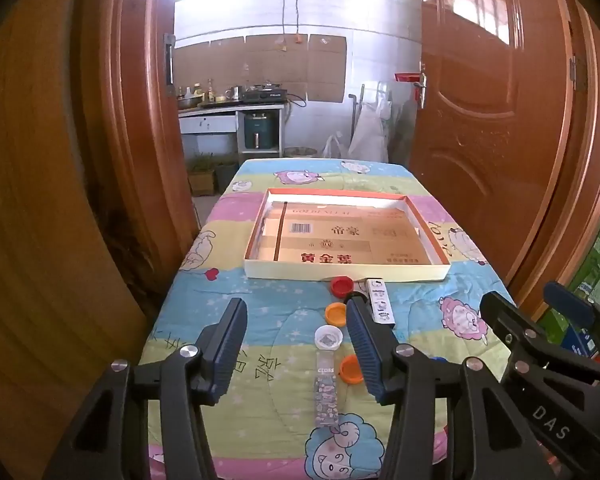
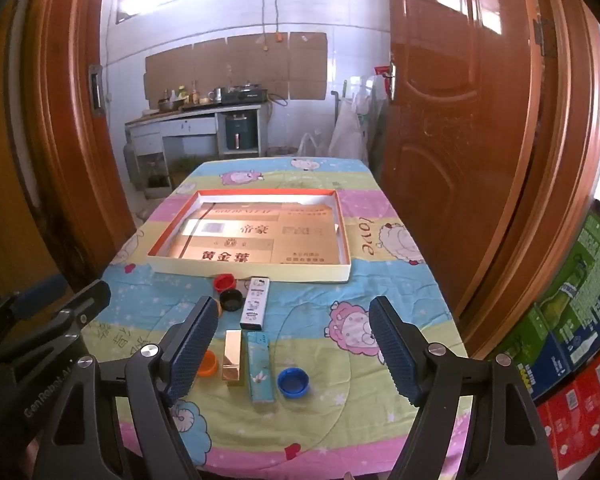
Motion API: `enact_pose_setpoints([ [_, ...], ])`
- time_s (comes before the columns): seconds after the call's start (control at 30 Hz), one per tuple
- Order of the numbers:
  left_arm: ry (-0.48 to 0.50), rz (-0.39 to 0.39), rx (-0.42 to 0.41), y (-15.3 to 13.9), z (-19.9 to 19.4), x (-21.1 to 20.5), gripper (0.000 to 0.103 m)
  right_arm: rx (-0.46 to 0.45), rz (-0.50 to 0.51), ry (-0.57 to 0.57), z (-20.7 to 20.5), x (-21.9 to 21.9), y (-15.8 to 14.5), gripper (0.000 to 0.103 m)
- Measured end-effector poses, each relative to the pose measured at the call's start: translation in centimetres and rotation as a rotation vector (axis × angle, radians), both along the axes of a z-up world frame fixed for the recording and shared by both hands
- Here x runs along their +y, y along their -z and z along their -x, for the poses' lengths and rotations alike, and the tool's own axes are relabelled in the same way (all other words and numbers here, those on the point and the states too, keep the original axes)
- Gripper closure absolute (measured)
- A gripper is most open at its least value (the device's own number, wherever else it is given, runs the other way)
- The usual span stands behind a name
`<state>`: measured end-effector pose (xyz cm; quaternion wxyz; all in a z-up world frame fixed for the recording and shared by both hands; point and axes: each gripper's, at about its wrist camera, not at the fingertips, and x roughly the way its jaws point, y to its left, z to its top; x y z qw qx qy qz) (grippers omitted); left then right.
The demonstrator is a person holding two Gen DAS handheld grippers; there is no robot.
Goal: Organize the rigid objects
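A shallow cardboard tray [image 1: 340, 272] [image 2: 260, 273] lies mid-table on the cartoon quilt. In front of it are a red cap [image 1: 341, 284] [image 2: 225, 282], a black cap [image 2: 231, 300], a white box [image 1: 381, 306] [image 2: 254, 304], orange caps [image 1: 336, 314] [image 2: 208, 363], a white cap [image 1: 329, 337] and a patterned lighter [image 1: 326, 392]. The right wrist view also shows a gold lighter [image 2: 232, 356], a teal lighter [image 2: 260, 366] and a blue cap [image 2: 293, 381]. My left gripper [image 1: 296, 344] hovers open above the caps. My right gripper [image 2: 292, 344] hovers open above the lighters. Neither holds anything.
Brown wooden doors [image 1: 480, 140] [image 2: 460, 160] flank the table on both sides. Stacked printed cartons [image 2: 572, 320] stand at the right. Beyond the table's far edge is a kitchen counter [image 2: 196, 114] with pots and bottles.
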<state>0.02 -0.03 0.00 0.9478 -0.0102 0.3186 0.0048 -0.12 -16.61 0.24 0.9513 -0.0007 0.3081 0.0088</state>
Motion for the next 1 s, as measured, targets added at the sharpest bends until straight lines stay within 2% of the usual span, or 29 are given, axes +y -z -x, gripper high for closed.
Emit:
enact_pose_setpoints([
  [1.0,0.014,-0.019,-0.013,-0.19,0.39,-0.63,0.051,0.012,-0.002,-0.011,0.06,0.24,0.13,0.024],
])
